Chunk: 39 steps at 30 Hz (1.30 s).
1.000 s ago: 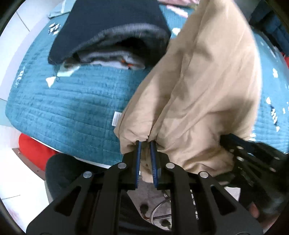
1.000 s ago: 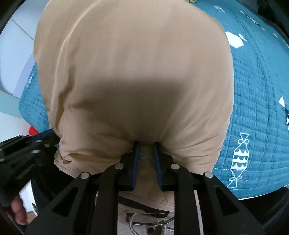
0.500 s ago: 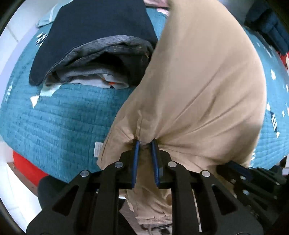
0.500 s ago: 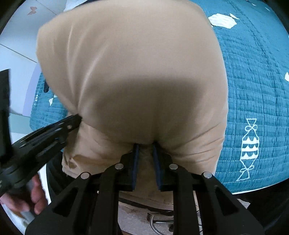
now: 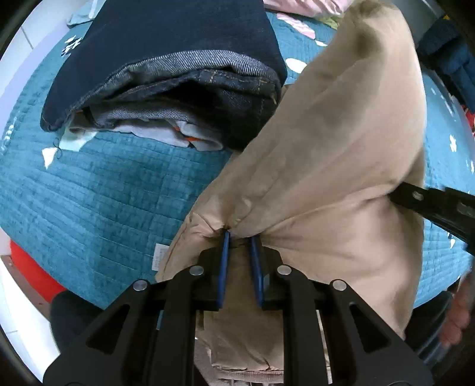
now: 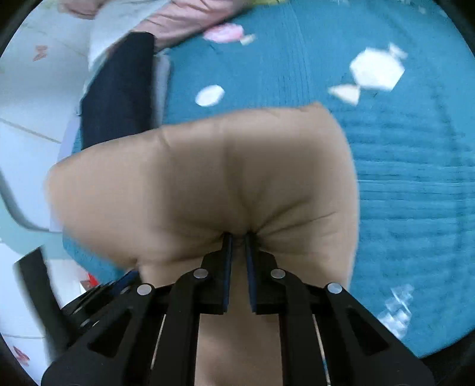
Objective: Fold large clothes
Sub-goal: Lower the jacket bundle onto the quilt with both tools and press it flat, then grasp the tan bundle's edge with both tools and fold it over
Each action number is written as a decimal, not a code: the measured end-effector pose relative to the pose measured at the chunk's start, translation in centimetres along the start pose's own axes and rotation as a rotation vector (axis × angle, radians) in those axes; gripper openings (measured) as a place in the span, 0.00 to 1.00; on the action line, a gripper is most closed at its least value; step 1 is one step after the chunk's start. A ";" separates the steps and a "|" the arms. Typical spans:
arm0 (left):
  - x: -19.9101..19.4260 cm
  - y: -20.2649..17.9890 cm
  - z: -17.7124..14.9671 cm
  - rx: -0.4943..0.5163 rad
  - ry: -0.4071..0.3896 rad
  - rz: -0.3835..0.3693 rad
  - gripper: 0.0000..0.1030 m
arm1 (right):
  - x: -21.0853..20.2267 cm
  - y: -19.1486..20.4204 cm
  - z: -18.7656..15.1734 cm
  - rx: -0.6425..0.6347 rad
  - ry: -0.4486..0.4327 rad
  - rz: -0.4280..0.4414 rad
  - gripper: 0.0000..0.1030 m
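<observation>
A large tan garment (image 5: 341, 178) hangs bunched over a teal quilted bed (image 5: 89, 193). My left gripper (image 5: 240, 237) points steeply down and is shut on a pinched fold at the garment's near edge. In the right wrist view the same tan garment (image 6: 207, 178) bulges ahead of my right gripper (image 6: 238, 237), whose jaws are closing with a puckered fold of the cloth pressed between the blue pads. The right gripper's black frame (image 5: 430, 205) shows at the right of the left view, and the left gripper's frame (image 6: 112, 288) at the lower left of the right view.
A stack of folded clothes (image 5: 178, 74), dark denim on top, lies on the bed just left of the garment; it also shows as a dark stack (image 6: 118, 89). Pink cloth (image 6: 178, 17) lies at the far edge. A hand (image 5: 457, 311) is at the right. White tiled floor borders the bed's left.
The right gripper swung across the bed with the tan cloth, so much more quilt and the dark stack now show. The left gripper drew nearer the folded stack, still pinching its fold.
</observation>
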<state>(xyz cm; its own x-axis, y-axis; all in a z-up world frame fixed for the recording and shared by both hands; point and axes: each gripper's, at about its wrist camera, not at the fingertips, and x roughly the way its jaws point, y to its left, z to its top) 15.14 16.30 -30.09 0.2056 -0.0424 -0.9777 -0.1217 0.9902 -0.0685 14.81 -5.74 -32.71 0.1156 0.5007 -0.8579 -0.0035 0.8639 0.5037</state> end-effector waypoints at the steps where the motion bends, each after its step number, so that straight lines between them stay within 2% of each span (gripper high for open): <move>1: -0.6 0.0 0.2 0.017 0.015 0.014 0.15 | -0.3 -0.3 -0.1 0.025 0.004 0.018 0.08; 3: -3.0 -0.3 0.6 0.014 0.024 0.022 0.16 | -0.7 0.1 -0.4 -0.013 -0.002 -0.002 0.08; 7: -8.6 -2.8 2.3 0.046 -0.075 -0.098 0.16 | -0.8 0.9 -0.7 -0.037 -0.014 -0.030 0.08; 9: -9.0 -5.1 3.9 0.063 -0.099 -0.141 0.16 | -1.0 1.2 -0.7 -0.024 -0.016 -0.020 0.09; 10: -8.3 -6.6 5.1 0.073 -0.108 -0.129 0.16 | -1.1 1.2 -0.5 -0.022 -0.018 -0.012 0.09; 11: -7.4 -7.0 5.6 0.069 -0.109 -0.109 0.16 | -1.7 1.0 -0.4 -0.014 -0.021 0.005 0.10; 12: -5.9 -7.5 6.8 0.046 -0.101 -0.057 0.16 | -2.4 0.8 -0.4 0.000 -0.030 0.023 0.11; 13: -5.3 -7.1 8.7 0.026 -0.093 -0.047 0.16 | -3.4 0.6 -0.4 0.015 -0.050 0.040 0.11; 15: -3.9 -6.3 9.5 -0.020 -0.082 -0.101 0.16 | -5.7 0.3 -0.1 0.016 -0.113 0.027 0.11; 17: -3.4 -5.3 10.1 -0.026 -0.094 -0.127 0.17 | -6.7 0.4 0.9 -0.011 -0.159 -0.029 0.11; 21: 0.2 -3.3 10.6 -0.085 -0.038 -0.190 0.13 | -2.3 -0.4 3.0 -0.047 -0.061 -0.103 0.07; 23: 1.7 -2.3 10.4 -0.111 -0.029 -0.236 0.11 | -0.8 -1.3 3.1 -0.041 -0.061 -0.076 0.06; 25: 2.1 -2.1 10.1 -0.112 -0.034 -0.244 0.11 | -0.9 -1.7 3.1 -0.014 -0.060 -0.045 0.05; 28: -0.1 -3.7 10.1 -0.022 -0.037 -0.174 0.11 | -2.9 -0.9 3.3 -0.051 -0.028 -0.059 0.05; 29: -1.6 -4.5 10.1 0.013 -0.045 -0.153 0.12 | -4.0 -0.7 3.4 -0.061 -0.030 -0.052 0.09; 30: -2.4 -4.9 10.2 0.026 -0.054 -0.157 0.12 | -4.9 -0.8 3.6 -0.060 -0.047 -0.039 0.09; 31: -3.8 -5.3 10.5 0.028 -0.074 -0.196 0.13 | -6.0 -1.0 3.8 -0.052 -0.072 -0.032 0.09; 33: -5.1 -5.8 11.7 0.002 -0.097 -0.275 0.17 | -6.0 -1.3 4.6 -0.035 -0.083 -0.041 0.11; 34: -5.0 -5.9 12.2 -0.005 -0.098 -0.274 0.17 | -5.4 -1.5 5.0 -0.030 -0.068 -0.054 0.11; 37: -1.6 -5.1 13.7 -0.076 -0.033 -0.227 0.15 | -2.2 -1.8 5.5 -0.026 -0.006 -0.056 0.11; 38: 0.4 -4.3 13.7 -0.114 0.010 -0.221 0.06 | -1.4 -1.9 5.5 -0.013 0.000 -0.063 0.10; 39: 2.1 -3.5 13.6 -0.143 0.031 -0.228 0.02 | -0.7 -1.9 5.5 -0.004 0.001 -0.069 0.09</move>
<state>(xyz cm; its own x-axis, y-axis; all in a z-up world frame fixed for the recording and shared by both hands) 29.17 14.54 -29.21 0.2133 -0.2682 -0.9395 -0.2119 0.9260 -0.3124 20.23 -8.06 -32.52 0.1145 0.4402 -0.8906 0.0002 0.8965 0.4431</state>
